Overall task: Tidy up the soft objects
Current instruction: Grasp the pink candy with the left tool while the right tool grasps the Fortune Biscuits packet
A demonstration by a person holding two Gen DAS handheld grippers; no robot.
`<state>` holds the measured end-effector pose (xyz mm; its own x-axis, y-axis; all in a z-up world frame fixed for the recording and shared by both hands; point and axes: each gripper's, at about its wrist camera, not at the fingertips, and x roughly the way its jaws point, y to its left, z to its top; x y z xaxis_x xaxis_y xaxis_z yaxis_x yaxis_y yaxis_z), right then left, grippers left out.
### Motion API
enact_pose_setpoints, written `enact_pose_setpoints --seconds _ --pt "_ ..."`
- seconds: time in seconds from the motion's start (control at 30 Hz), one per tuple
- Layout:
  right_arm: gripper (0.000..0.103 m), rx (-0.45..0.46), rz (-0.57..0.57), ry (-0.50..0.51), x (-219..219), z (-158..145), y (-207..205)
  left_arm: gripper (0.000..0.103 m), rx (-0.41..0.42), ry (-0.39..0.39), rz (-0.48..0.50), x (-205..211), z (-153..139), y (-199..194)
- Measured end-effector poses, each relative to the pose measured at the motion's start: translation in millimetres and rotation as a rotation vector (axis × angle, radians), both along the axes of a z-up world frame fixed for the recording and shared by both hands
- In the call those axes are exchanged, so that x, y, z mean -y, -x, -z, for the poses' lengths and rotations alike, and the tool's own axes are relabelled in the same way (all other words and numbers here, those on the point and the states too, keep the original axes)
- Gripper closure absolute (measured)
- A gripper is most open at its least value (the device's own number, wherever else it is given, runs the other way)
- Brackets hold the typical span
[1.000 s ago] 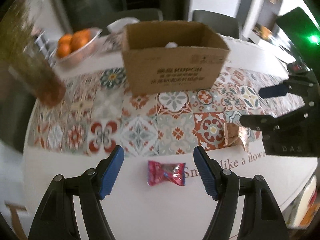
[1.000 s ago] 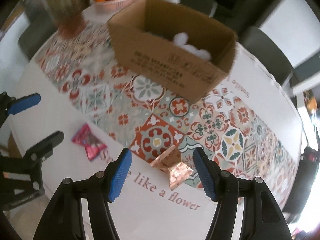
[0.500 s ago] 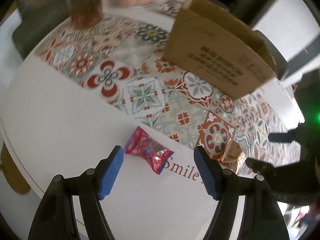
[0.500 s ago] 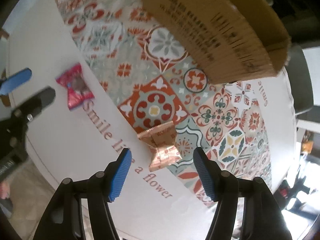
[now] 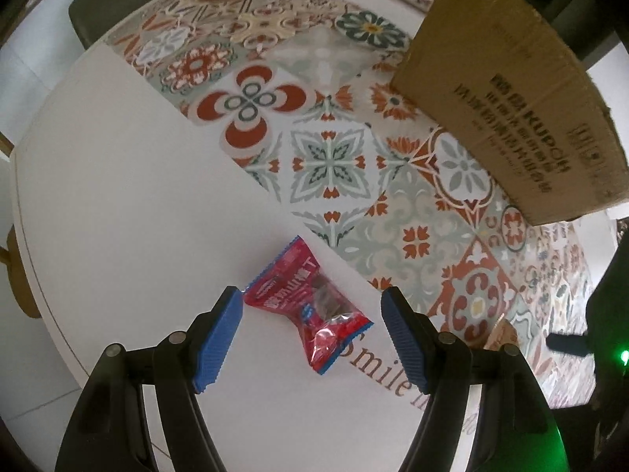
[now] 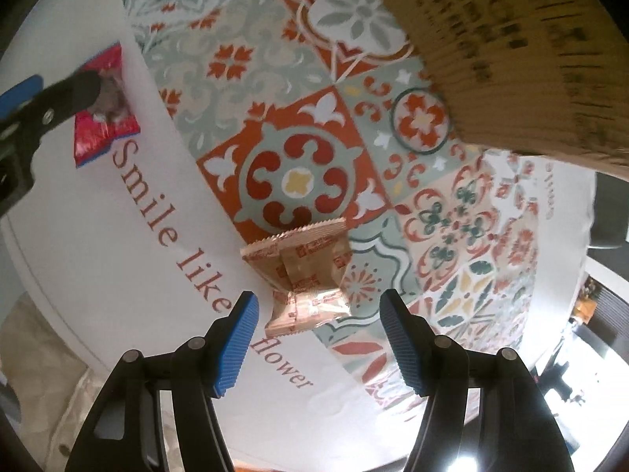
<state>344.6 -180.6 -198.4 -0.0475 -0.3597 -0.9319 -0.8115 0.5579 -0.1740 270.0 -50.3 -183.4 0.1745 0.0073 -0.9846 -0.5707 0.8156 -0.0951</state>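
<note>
- Now both tools sit much lower than a second ago: each sweet fills far more of its wrist view, and the box has slid from centre to the 1–2 o'clock edge.
- Left tool [image 5: 310, 306]: jaws wide, nothing held. Red sweet [image 5: 310, 306] lies flat on the white part of the desk [image 5: 118, 196], between the blue pads, nearer the left pad; contact unclear.
- Right tool [image 6: 316, 312]: jaws wide, empty. Gold sweet [image 6: 304, 275] is on the desk at the edge of the tiled pattern, its near end just between the pads and the rest sticking out at 12 o'clock.
- Half a second ago both sweets lay ahead of the pads; now they are bracketed, so I judge both grasps are about to close, pick not yet done.
- Box [image 5: 511, 106] is at 1–2 o'clock in the left view, well apart from both sweets; likely the drop target.
- Hidden: box interior is not visible in either view, and it is blurred and cut off in the right view.
- Gold sweet in the left view is just a sliver behind the right finger at 4 o'clock.
- Left tool's finger covers part of the red sweet in the right view, at 9–10 o'clock.
- Cannot tell whether the pads touch the desk.
</note>
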Motion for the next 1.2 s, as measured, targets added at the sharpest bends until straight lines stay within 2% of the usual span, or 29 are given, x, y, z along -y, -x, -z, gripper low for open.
enact_pose_setpoints --seconds 0.33,0.6,0.83,0.9,1.2 --pt "0.038 -0.081 0.042 0.026 10 32 -7 0.031 -0.044 -0.04 -0.008 7 21 -14" --pt "0.038 -0.082 0.07 0.022 13 45 -13 0.031 -0.087 -0.059 -0.041 5 30 -17" --pt "0.038 -0.085 0.062 0.014 -1 61 -1 0.031 -0.104 -0.027 -0.057 -1 29 -15" --pt "0.039 -0.084 0.068 0.015 -3 64 2 0.026 -0.109 -0.034 -0.049 1 27 -14" --pt "0.041 -0.081 0.055 0.007 0 77 8 0.025 -0.137 0.041 -0.083 4 36 -5"
